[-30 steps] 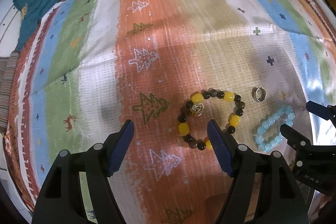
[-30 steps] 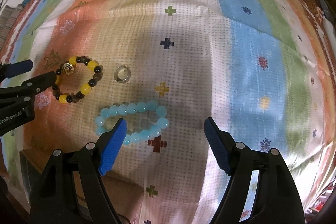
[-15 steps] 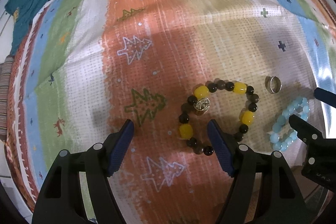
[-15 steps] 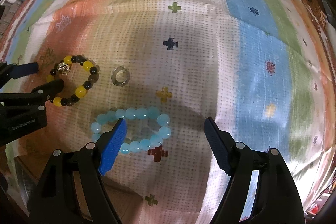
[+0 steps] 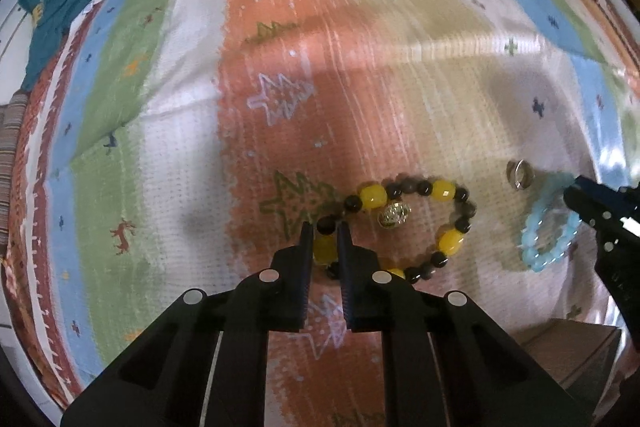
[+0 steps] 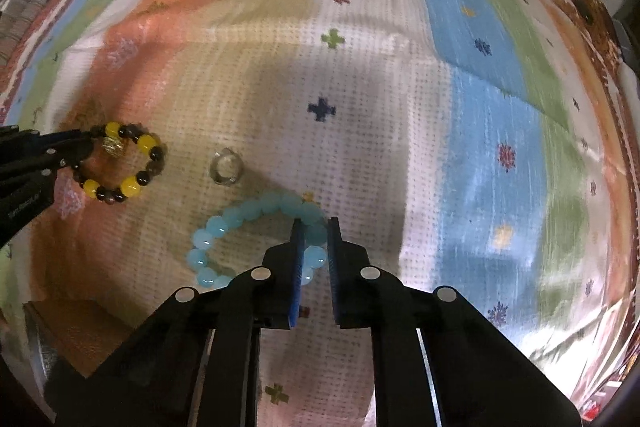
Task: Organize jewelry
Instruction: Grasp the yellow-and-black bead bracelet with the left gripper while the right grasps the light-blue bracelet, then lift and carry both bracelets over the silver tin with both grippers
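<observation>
The left hand-held gripper [image 5: 323,231] is clenched on the yellow-and-black bead bracelet [image 5: 448,243]; the right hand-held gripper [image 6: 314,227] is clenched on the pale blue bead bracelet [image 6: 224,223]; both bracelets lie on the striped cloth [image 6: 400,75], a silver ring [image 6: 225,167] between them.

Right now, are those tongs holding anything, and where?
Left tongs pinch the yellow-and-black bracelet by one yellow bead; right tongs pinch the blue bracelet's beads.
</observation>
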`<state>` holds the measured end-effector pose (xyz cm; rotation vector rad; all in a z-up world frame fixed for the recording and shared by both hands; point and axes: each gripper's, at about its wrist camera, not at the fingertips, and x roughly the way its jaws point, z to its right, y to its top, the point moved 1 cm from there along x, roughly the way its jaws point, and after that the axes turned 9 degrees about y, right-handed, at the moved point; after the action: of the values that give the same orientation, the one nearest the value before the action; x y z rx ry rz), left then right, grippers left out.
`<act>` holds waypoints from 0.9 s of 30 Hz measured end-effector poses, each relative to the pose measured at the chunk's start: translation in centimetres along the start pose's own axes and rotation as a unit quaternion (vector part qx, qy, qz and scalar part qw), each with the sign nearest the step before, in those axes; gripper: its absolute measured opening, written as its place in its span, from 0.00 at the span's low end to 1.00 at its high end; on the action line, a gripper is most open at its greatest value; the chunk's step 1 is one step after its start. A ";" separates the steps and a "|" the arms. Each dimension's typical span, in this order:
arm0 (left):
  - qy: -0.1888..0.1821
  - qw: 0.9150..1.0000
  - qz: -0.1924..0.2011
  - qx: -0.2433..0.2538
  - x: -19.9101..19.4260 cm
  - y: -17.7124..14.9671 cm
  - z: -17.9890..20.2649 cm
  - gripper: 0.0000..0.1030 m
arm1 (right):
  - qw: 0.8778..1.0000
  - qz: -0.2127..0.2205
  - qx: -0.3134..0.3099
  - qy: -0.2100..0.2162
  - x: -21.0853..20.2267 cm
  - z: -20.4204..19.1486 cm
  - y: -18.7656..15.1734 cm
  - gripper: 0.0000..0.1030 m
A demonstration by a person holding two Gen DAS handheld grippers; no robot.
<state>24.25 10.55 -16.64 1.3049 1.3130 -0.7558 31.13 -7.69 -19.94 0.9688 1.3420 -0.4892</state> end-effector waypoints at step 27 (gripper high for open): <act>-0.052 0.994 0.091 -0.021 -8.6 0.4 -0.1 0.11 | 0.992 0.119 -0.011 0.043 -8.4 -1.7 -0.5 0.12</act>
<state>22.98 8.43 -8.35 1.3131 1.1044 -0.6568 28.00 -8.40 -11.98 1.1264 1.2847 -0.2529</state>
